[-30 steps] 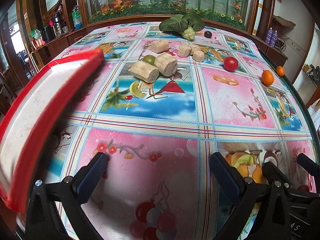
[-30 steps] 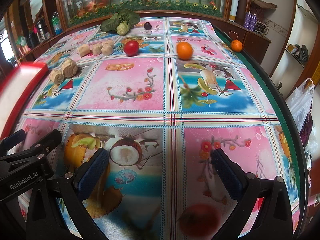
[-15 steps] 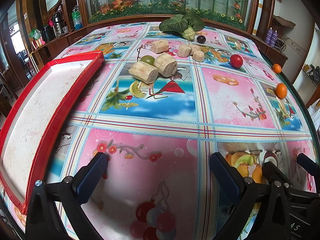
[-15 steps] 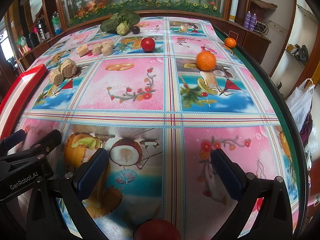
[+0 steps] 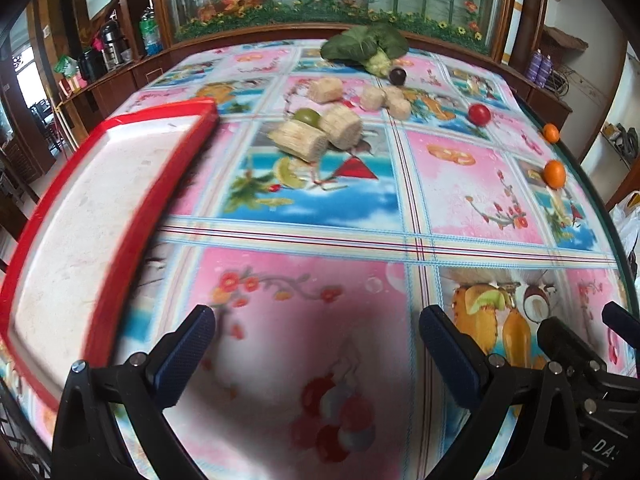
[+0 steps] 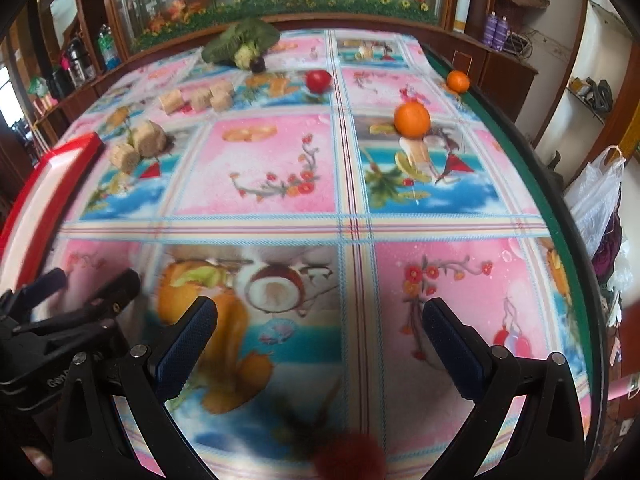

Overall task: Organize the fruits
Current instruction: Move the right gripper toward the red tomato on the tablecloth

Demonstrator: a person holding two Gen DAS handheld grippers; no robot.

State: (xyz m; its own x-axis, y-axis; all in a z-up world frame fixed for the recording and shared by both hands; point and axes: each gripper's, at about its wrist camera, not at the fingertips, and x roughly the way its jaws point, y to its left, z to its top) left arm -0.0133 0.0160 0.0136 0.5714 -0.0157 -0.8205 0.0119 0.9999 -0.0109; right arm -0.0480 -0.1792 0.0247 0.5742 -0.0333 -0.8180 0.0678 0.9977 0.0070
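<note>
Both claws, left (image 5: pixel 316 344) and right (image 6: pixel 320 332), are spread and empty. Reach the near orange (image 6: pixel 412 119) squarely, pinch gently, then carry it to the red tray (image 5: pixel 72 216).

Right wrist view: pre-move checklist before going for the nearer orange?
1. Right gripper jaws open, nothing between them: ok.
2. Left gripper jaws open and empty: ok.
3. Nearer orange in view, path over the tablecloth unobstructed: ok.
4. Nearer orange at rest: cannot tell, image blurred.
5. Second orange sits close to the table edge: not ok, roll-off risk.
6. Red tray with bare floor ready to receive fruit: ok.
</note>
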